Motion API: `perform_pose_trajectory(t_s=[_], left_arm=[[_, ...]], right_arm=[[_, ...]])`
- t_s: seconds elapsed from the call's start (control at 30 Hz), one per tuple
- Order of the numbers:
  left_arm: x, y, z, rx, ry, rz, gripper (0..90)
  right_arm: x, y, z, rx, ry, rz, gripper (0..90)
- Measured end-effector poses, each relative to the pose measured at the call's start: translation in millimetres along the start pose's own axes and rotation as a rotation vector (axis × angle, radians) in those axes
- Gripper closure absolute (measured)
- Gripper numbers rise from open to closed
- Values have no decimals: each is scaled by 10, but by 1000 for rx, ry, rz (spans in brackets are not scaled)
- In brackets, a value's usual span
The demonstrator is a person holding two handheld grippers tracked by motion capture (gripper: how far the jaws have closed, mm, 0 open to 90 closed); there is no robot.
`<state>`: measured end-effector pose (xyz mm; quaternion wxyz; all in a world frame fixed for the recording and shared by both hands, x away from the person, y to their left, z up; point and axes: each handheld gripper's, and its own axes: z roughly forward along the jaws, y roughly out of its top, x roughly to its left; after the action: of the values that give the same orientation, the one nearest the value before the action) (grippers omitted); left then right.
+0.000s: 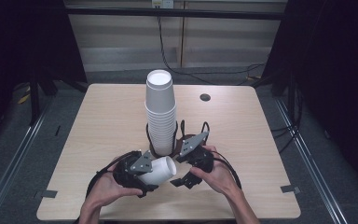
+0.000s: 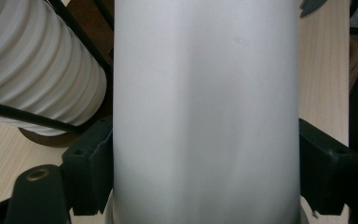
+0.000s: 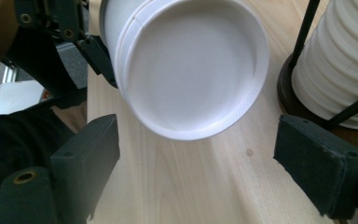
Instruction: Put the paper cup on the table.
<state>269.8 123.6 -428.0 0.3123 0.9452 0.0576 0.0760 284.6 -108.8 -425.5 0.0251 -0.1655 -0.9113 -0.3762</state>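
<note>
Lying clamped in left hand-held gripper (image 1: 142, 179): cup (image 1: 158, 170)

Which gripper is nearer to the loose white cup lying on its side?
Left. The left gripper is shut on the cup, pads against its sides. The right gripper is open, facing the cup's base with a gap between them.

A stack of paper cups (image 1: 160, 112) stands upside down in a wire holder (image 1: 175, 135) at mid-counter (image 1: 102, 121). Just before it, a paper cup (image 1: 158, 170) lies sideways between the left gripper (image 1: 137, 175) and the right gripper (image 1: 186, 175).
</note>
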Motion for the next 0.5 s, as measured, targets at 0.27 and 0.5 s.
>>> perform_pose_trajectory(t_s=[0.27,0.5], left_arm=[[-16,10,42,30,-9,15,190],[-53,22,94,68,-26,36,190]], right_arm=[[17,51,44,66,4,-25,162],[18,70,106,111,23,-42,186]])
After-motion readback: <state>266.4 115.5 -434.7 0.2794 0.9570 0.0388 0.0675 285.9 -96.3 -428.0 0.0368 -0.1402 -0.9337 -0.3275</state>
